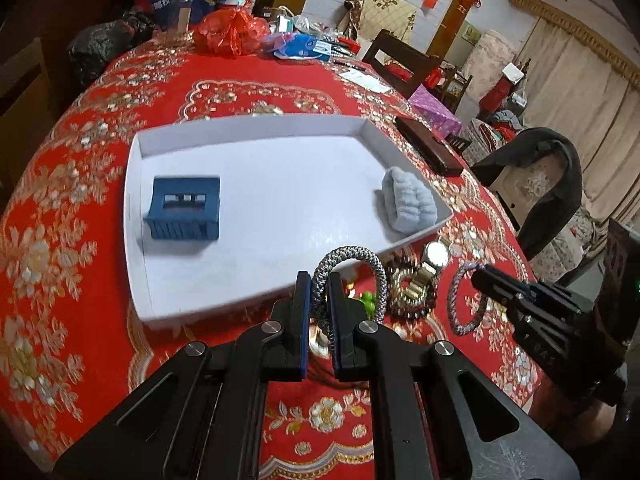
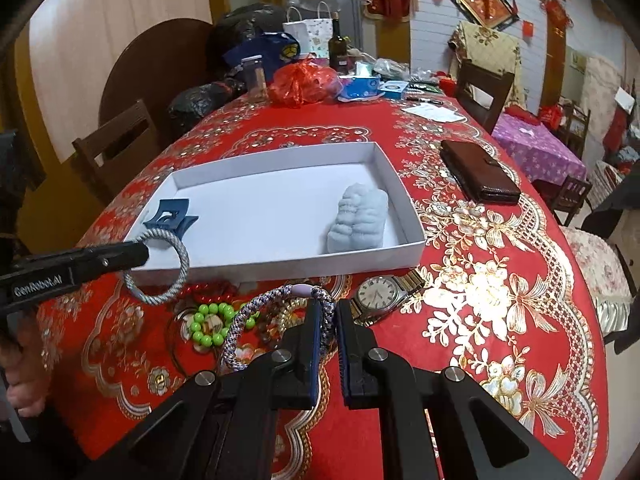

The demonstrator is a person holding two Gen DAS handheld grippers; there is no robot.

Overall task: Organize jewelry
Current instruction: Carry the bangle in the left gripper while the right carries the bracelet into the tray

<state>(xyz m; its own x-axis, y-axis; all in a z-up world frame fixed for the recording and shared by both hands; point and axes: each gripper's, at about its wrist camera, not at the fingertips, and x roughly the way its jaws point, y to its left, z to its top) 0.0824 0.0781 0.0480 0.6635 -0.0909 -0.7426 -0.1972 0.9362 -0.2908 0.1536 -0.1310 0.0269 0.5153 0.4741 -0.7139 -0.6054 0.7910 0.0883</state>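
Note:
A white tray (image 1: 136, 184) holds a blue hair claw (image 1: 184, 208) and a pale blue scrunchie (image 1: 408, 200). My left gripper (image 1: 319, 292) is shut on a grey braided bracelet (image 1: 356, 256), held just above the tray's near edge; it shows in the right wrist view (image 2: 160, 268) too. My right gripper (image 2: 329, 316) is shut on a purple braided bracelet (image 2: 256, 312), lifted over the jewelry pile. A watch (image 2: 380, 292), green beads (image 2: 208, 324) and red beads (image 2: 204, 292) lie on the red tablecloth in front of the tray (image 2: 400, 252).
A brown wallet (image 2: 480, 176) lies right of the tray. Bags, a bottle (image 2: 339, 46), a jar and boxes crowd the table's far end. Chairs stand around the table.

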